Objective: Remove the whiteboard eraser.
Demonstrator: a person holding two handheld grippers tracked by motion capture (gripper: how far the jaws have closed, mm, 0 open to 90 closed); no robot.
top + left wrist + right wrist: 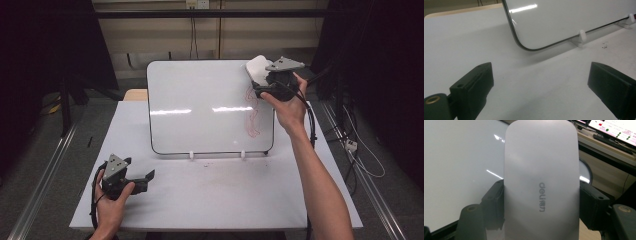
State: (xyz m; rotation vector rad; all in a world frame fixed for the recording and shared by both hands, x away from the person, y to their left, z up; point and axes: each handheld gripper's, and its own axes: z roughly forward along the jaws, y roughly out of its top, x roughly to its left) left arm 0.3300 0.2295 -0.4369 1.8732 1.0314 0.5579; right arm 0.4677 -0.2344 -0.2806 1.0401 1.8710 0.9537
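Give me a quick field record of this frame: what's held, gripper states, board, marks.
work: wiping a whiteboard with an eraser
right gripper: shut on the eraser, at the board's upper right corner
eraser: white, "deli" printed on its back, fingers clamping both sides
left gripper: open, holding nothing, low over the table in front of the board's left end
board: propped on two white feet, leaning back
marks: red scribble down the right part, below the eraser
rest of board: no marks

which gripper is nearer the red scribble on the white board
Right. The right gripper, shut on a white plastic eraser, is at the red scribble's top; the left gripper rests on the table, well below-left.
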